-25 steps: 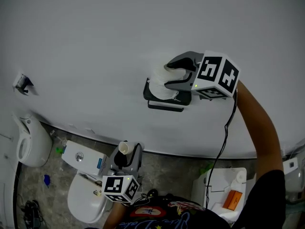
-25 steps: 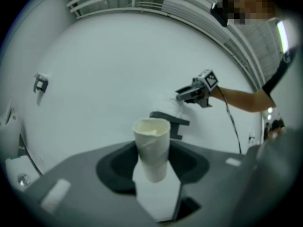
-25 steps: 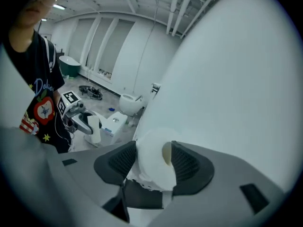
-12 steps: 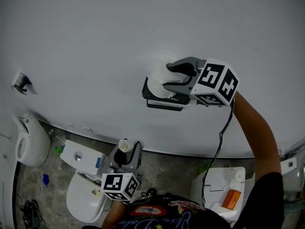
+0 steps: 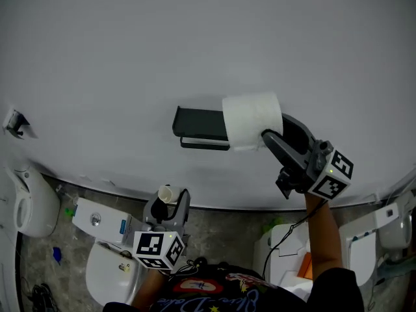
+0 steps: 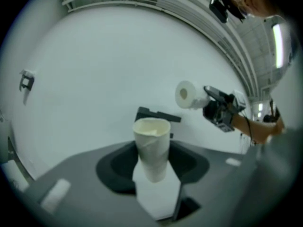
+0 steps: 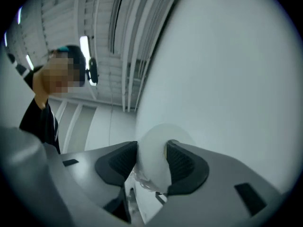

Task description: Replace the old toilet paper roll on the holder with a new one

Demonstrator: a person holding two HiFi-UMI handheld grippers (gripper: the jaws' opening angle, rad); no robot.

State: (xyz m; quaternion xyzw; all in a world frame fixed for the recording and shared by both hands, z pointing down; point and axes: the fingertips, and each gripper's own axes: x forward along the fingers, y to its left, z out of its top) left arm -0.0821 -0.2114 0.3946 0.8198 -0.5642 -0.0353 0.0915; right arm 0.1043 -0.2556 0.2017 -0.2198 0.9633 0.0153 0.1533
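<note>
A black wall holder (image 5: 198,123) stands bare on the white wall. Just right of it hangs a full white toilet paper roll (image 5: 252,119), off the holder, in my right gripper (image 5: 276,130). That gripper's jaws are closing, and its pads press the roll (image 7: 154,157) from both sides. Low in the head view, my left gripper (image 5: 170,203) holds a cream cardboard tube (image 5: 166,194) upright. In the left gripper view the tube (image 6: 152,148) stands between the jaws, with the holder (image 6: 151,115) and the roll (image 6: 188,94) beyond.
Below on the floor are a white toilet (image 5: 107,265) with its cistern (image 5: 97,220), a urinal (image 5: 26,203) at the left, and a white box (image 5: 286,252) at the right. A small metal fitting (image 5: 14,123) sits on the wall far left.
My right gripper has swung right and down, carrying the roll off the holder, which is now bare. The left gripper with the tube has barely shifted.
</note>
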